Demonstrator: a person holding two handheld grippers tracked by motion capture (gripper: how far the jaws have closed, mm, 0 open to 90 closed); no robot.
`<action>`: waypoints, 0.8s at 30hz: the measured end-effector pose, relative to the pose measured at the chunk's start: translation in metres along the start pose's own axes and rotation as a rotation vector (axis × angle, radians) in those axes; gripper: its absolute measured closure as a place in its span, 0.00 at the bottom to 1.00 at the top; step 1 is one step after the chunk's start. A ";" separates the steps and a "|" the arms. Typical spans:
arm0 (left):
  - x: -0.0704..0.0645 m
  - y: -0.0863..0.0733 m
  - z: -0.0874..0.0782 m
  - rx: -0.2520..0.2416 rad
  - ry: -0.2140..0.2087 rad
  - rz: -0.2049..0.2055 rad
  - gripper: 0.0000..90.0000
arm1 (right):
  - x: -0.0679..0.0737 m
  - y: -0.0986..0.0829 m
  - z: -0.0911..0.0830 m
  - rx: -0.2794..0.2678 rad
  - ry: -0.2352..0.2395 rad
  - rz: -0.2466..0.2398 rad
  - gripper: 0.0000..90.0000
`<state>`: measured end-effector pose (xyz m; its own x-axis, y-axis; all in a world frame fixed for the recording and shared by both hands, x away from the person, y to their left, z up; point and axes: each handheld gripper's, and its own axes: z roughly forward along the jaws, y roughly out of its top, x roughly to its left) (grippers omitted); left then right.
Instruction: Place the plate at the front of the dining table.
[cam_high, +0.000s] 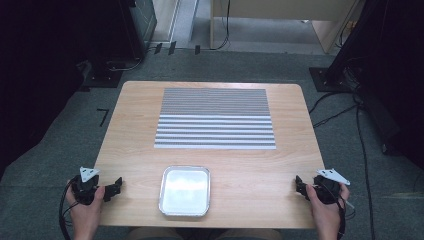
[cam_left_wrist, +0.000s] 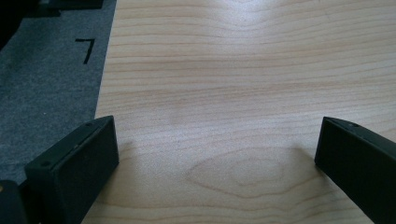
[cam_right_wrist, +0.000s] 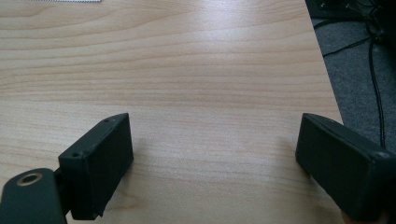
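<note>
A striped grey and white mat (cam_high: 215, 119) lies flat on the far half of the wooden table (cam_high: 280, 165). An empty silver foil tray (cam_high: 185, 190) sits near the front edge, in the middle. My left gripper (cam_high: 111, 189) rests at the table's front left corner, held by a hand. In the left gripper view its jaws stand wide apart over bare wood, so the left gripper (cam_left_wrist: 217, 144) is open with nothing between them. My right gripper (cam_high: 301, 186) rests at the front right corner, and the right gripper (cam_right_wrist: 215, 149) is likewise open over bare wood.
Grey carpet (cam_high: 60, 145) surrounds the table, with black cables (cam_high: 360, 135) trailing on the right and a black tape mark (cam_high: 103, 116) on the left. Dark stands and wooden furniture (cam_high: 280, 20) sit behind the table.
</note>
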<state>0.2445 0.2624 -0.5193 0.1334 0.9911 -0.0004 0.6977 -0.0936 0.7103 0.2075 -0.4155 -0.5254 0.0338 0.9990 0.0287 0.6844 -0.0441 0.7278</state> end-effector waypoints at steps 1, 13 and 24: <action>0.000 0.000 0.000 -0.001 -0.002 -0.002 0.00 | 0.000 0.000 0.000 0.000 0.001 0.000 0.12; 0.003 -0.001 -0.002 -0.015 -0.015 -0.033 0.00 | -0.006 -0.002 -0.004 -0.022 -0.006 0.066 0.14; 0.002 0.000 -0.005 -0.030 -0.014 -0.028 0.00 | -0.004 0.002 -0.008 -0.028 -0.002 0.078 0.14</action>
<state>0.2406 0.2649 -0.5158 0.1243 0.9918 -0.0303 0.6795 -0.0629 0.7309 0.2033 -0.4192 -0.5186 0.0874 0.9926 0.0846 0.6589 -0.1213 0.7424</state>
